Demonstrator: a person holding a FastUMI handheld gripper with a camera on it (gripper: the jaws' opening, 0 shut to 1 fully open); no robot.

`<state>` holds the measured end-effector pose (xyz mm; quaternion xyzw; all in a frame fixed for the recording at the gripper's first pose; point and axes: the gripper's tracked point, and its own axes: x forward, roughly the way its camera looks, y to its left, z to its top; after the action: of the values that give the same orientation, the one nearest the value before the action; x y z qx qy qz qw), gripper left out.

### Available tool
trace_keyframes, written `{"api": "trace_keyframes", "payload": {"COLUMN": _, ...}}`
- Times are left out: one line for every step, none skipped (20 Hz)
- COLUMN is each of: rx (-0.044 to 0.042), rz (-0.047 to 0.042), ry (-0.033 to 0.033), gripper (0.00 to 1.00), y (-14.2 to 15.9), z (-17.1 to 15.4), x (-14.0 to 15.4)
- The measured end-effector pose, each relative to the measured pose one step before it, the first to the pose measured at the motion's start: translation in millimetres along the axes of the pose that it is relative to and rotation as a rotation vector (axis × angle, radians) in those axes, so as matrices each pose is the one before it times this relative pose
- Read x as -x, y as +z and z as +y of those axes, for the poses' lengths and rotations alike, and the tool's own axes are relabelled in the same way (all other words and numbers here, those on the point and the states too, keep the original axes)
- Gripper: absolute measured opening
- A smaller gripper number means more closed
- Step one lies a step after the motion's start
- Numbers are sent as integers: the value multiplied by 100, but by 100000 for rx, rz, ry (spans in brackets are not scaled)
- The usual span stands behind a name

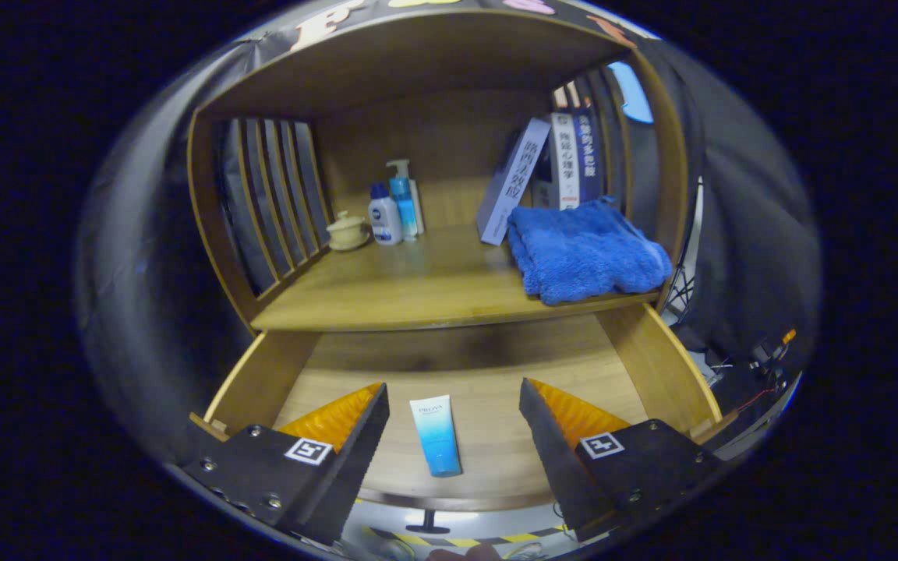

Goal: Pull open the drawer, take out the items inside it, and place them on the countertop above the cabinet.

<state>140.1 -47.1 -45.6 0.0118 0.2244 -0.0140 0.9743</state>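
Drawer [655,366]: pulled out under the tabletop [418,292], giving reach from above.
Tube [436,435]: flat on the drawer floor near its front edge, cap end toward the front, lengthwise between the fingers.
Gripper [453,425]: fingers spread wide, one on each side of the tube, touching nothing; likely lined up to close across it.
Tabletop: bare middle and front edge for setting down; blue towel [585,249] at right, bottles [394,210] at back left corner.
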Motion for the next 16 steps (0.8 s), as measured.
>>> {"api": "trace_keyframes", "payload": {"rx": 1077, "rz": 3788, "ry": 262, "gripper": 100, "y": -256, "z": 127, "x": -1077}}
{"api": "trace_keyframes", "payload": {"rx": 1848, "rz": 4957, "ry": -557, "gripper": 100, "y": -463, "z": -102, "x": -499}}
{"api": "trace_keyframes", "payload": {"rx": 1915, "rz": 4326, "ry": -356, "gripper": 100, "y": -666, "z": 59, "x": -946}}
{"api": "trace_keyframes", "payload": {"rx": 2062, "rz": 3548, "ry": 289, "gripper": 100, "y": -569, "z": 169, "x": -928}}
{"api": "trace_keyframes", "payload": {"rx": 1310, "rz": 3353, "ry": -191, "gripper": 100, "y": -614, "z": 27, "x": -908}}
{"api": "trace_keyframes", "payload": {"rx": 838, "rz": 3013, "ry": -413, "gripper": 100, "y": -484, "z": -5, "x": -633}}
{"api": "trace_keyframes", "payload": {"rx": 424, "rz": 3571, "ry": 425, "gripper": 100, "y": -582, "z": 217, "x": -552}}
{"api": "trace_keyframes", "payload": {"rx": 641, "rz": 3094, "ry": 398, "gripper": 100, "y": -649, "z": 272, "x": -714}}
{"api": "trace_keyframes", "payload": {"rx": 736, "rz": 3956, "ry": 1445, "gripper": 100, "y": -727, "z": 368, "x": -534}}
{"api": "trace_keyframes", "payload": {"rx": -329, "rz": 4459, "ry": 2020, "gripper": 100, "y": -1019, "z": 572, "x": -491}}
{"api": "trace_keyframes", "payload": {"rx": -1443, "rz": 4849, "ry": 2160, "gripper": 100, "y": -960, "z": 655, "x": -400}}
{"api": "trace_keyframes", "payload": {"rx": -1017, "rz": 3794, "ry": 1424, "gripper": 100, "y": -850, "z": 457, "x": -470}}
{"api": "trace_keyframes", "payload": {"rx": -518, "rz": 2784, "ry": 60, "gripper": 100, "y": -488, "z": 7, "x": -355}}
{"api": "trace_keyframes", "payload": {"rx": -47, "rz": 1928, "ry": -255, "gripper": 99, "y": -338, "z": -83, "x": -297}}
{"api": "trace_keyframes", "payload": {"rx": -400, "rz": 866, "ry": -746, "gripper": 89, "y": -129, "z": -90, "x": -352}}
{"api": "trace_keyframes", "payload": {"rx": -1678, "rz": 1170, "ry": -2025, "gripper": 84, "y": 74, "z": -489, "x": -428}}
